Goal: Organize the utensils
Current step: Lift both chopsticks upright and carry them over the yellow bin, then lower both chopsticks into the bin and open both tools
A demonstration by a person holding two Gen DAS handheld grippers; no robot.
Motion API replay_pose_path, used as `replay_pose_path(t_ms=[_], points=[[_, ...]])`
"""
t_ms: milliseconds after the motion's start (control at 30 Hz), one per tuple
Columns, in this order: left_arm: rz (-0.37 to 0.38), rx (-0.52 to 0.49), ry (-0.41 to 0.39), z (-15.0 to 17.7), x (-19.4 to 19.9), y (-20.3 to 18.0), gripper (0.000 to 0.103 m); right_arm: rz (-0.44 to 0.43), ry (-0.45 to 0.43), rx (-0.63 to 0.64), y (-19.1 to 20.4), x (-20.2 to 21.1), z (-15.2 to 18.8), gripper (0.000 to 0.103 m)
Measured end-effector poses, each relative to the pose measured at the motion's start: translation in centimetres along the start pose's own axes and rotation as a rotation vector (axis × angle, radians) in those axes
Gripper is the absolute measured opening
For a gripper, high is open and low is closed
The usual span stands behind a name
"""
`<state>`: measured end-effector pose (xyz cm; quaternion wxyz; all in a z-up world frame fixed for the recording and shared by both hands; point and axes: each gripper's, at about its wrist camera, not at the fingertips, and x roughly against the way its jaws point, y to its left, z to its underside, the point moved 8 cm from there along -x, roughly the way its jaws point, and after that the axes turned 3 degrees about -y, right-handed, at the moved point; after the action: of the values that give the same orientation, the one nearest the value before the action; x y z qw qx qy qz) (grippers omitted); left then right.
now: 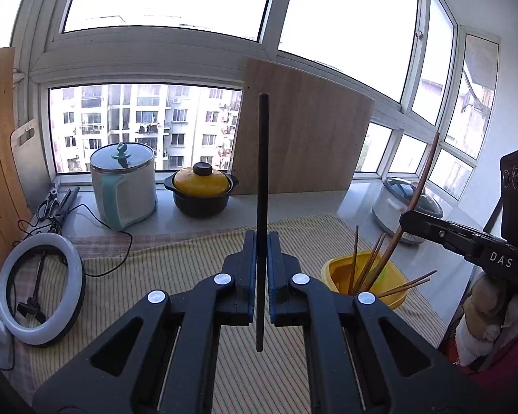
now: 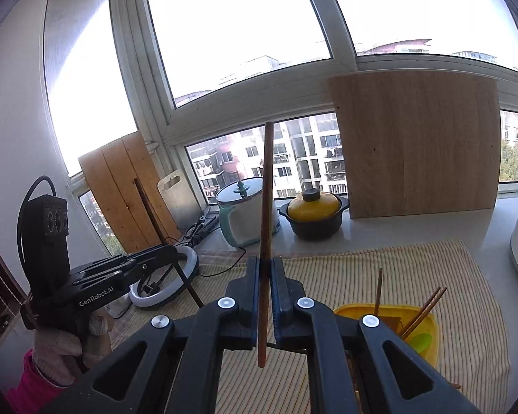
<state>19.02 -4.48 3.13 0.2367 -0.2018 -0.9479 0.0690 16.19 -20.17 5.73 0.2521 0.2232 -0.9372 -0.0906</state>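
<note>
The left gripper (image 1: 262,241) is clamped on a black chopstick (image 1: 263,158) standing upright through its jaws; the right gripper (image 2: 265,265) pinches a brown chopstick (image 2: 266,186) likewise; below and to the right of each sits a yellow tub (image 1: 393,283) holding more chopsticks (image 1: 369,265).

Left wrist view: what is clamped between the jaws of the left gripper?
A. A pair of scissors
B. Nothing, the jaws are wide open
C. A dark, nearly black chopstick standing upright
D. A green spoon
C: the left gripper is shut on a dark chopstick that stands upright between its jaws, while the other chopsticks sit in the yellow container.
</note>
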Motion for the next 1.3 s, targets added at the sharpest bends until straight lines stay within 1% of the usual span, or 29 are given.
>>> replay_pose_path(t_ms=[233, 367, 667, 767, 967, 1100, 1300], points=[[0.033, 0.0, -0.029, -1.6, -0.7, -1.9, 0.003, 0.029, -0.048, -0.046, -2.5, 1.7, -1.4, 0.004], [0.05, -0.002, -0.051, -2.6, -1.0, -3.1, 0.003, 0.052, -0.069, -0.043, -3.5, 2.8, -1.7, 0.004], [0.09, -0.006, -0.074, -4.1, -2.2, -5.6, 0.003, 0.127, -0.059, -0.026, -6.0, 3.4, -1.2, 0.004], [0.103, -0.009, -0.076, -4.3, -2.5, -6.4, 0.003, 0.157, -0.052, -0.022, -7.0, 3.6, -1.0, 0.004], [0.129, -0.005, -0.08, -4.4, -3.3, -7.9, 0.003, 0.187, -0.032, -0.035, -8.9, 3.8, -0.2, 0.004], [0.147, -0.01, -0.067, -4.0, -4.0, -9.1, 0.003, 0.196, -0.023, -0.042, -9.6, 3.9, 0.4, 0.004], [0.154, -0.023, -0.04, -2.8, -5.5, -10.3, 0.003, 0.21, -0.014, -0.038, -10.0, 3.8, 1.0, 0.004]])
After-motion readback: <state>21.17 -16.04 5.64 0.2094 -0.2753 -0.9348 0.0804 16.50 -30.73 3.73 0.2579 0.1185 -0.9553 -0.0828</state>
